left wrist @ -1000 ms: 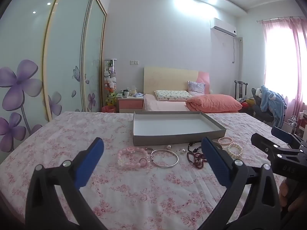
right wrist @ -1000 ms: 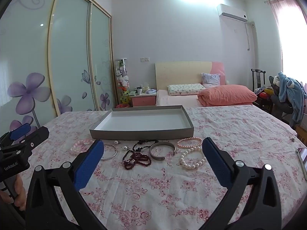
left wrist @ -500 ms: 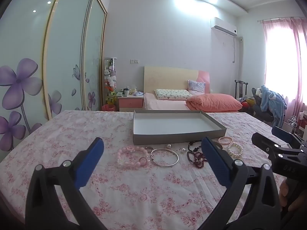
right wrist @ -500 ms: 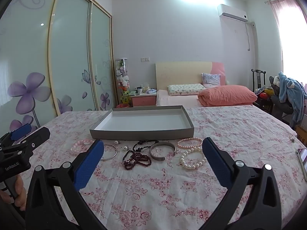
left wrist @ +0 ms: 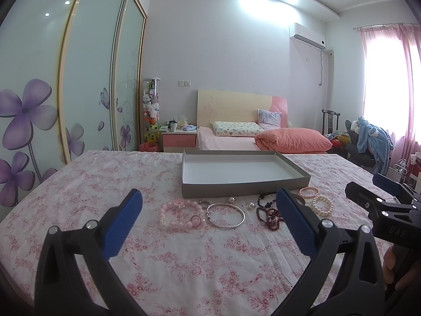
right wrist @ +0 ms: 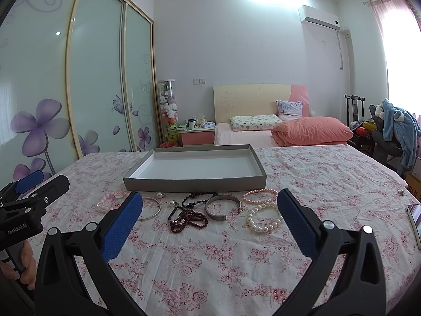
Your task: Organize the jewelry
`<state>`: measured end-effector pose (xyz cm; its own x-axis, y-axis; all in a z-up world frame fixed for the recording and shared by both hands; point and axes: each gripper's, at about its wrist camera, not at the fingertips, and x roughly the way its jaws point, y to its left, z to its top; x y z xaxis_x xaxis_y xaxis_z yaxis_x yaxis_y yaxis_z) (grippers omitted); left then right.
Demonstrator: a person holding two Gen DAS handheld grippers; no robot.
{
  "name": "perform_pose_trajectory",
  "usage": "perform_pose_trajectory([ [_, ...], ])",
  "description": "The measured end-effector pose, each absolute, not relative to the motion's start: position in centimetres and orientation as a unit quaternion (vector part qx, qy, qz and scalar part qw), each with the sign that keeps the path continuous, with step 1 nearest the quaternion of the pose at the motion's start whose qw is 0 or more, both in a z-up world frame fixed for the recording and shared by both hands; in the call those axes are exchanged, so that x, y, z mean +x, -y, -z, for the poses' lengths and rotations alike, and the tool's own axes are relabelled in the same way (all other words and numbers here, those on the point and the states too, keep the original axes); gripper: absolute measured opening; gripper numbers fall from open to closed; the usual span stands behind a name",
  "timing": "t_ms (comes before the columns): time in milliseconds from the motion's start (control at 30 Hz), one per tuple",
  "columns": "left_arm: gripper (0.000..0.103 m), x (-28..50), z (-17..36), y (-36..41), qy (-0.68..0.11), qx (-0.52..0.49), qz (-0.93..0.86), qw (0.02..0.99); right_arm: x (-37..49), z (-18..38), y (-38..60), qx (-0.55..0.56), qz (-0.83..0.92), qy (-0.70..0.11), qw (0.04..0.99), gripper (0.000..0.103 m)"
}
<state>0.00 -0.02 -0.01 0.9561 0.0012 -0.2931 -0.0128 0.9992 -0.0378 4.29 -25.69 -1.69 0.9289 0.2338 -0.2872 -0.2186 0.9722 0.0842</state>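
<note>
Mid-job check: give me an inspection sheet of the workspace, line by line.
Surface: floral cloth, flat.
Job's things: grey tray holds nothing; pink bead bracelet, silver bangle, dark bead string, grey cuff, pink pearl strand, white pearl bracelet, two loose pearls, all on the cloth before it.
Clutter: phone at the right edge.
Grippers: left claw, right claw, both open, holding nothing.
Cables: nothing seen.
Surroundings: bed, wardrobe.
</note>
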Motion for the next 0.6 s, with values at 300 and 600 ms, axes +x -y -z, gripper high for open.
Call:
perform_pose_trajectory([
  [300,0.099,-0.1,0.0,0.0,-0.149,-0.019,-0.004,0.989,4.3,1.7,25.7,0.025,-0.115,-0.15,0.982,0.101],
  [600,0.099,-1.1,0.0,0.4,-0.148,-0.019,-0.004,0.989,4.3,1.7,25.7,0.025,-0.115,-0.15,0.982,0.101],
])
